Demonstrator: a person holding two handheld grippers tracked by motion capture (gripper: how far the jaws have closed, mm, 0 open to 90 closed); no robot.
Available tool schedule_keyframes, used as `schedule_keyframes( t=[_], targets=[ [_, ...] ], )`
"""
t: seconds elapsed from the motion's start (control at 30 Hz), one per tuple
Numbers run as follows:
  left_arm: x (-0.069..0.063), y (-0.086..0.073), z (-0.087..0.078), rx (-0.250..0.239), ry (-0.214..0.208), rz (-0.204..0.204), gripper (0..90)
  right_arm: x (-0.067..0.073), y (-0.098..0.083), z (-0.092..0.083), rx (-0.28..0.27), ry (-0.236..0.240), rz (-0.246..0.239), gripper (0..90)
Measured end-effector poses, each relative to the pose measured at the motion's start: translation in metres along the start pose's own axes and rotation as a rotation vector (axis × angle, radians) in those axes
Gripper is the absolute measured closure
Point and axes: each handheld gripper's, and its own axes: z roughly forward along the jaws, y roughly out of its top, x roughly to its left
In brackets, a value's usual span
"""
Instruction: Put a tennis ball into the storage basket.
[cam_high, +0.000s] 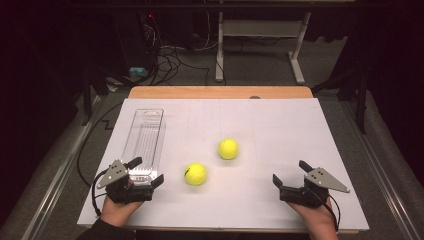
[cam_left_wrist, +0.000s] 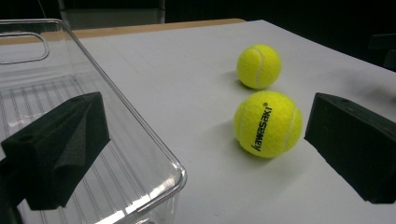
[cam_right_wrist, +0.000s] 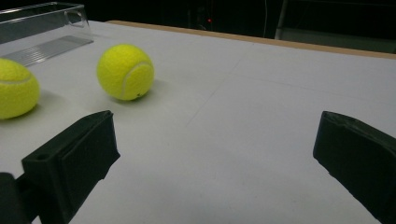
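Observation:
Two yellow tennis balls lie on the white table top: the nearer ball (cam_high: 195, 174) (cam_left_wrist: 267, 123) (cam_right_wrist: 14, 93) and the farther ball (cam_high: 228, 148) (cam_left_wrist: 258, 66) (cam_right_wrist: 125, 71). A clear plastic tray (cam_high: 145, 135) (cam_left_wrist: 144, 140) (cam_right_wrist: 46, 21) lies empty at the left. My left gripper (cam_high: 147, 171) (cam_left_wrist: 205, 121) is open at the tray's near end, one jaw over the tray and the other beside the nearer ball, gripping nothing. My right gripper (cam_high: 289, 171) (cam_right_wrist: 217, 126) is open low over bare table at the front right, with nothing between its jaws.
The white board (cam_high: 280, 125) covers a wooden table whose far edge (cam_high: 220, 92) shows beyond it. Dark floor with cables and a desk frame (cam_high: 260, 45) lies behind. Bare board stretches between the balls and the right gripper.

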Motion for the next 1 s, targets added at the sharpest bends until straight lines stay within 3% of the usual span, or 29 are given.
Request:
schedule_keyframes(
  t=[0.57, 0.8, 1.0],
  targets=[
    [-0.001, 0.001, -0.001, -0.011, -0.018, -0.009, 0.6, 0.001, -0.001, 0.001, 0.001, 0.011, 0.002, 0.0],
    [-0.010, 0.005, 0.004, -0.001, -0.042, 0.007, 0.6, 0.001, -0.001, 0.002, -0.004, 0.015, 0.002, 0.0],
    [-0.023, 0.008, 0.011, 0.037, -0.065, 0.049, 0.6, 0.001, -0.001, 0.002, -0.007, 0.016, -0.001, 0.0]
  ],
)
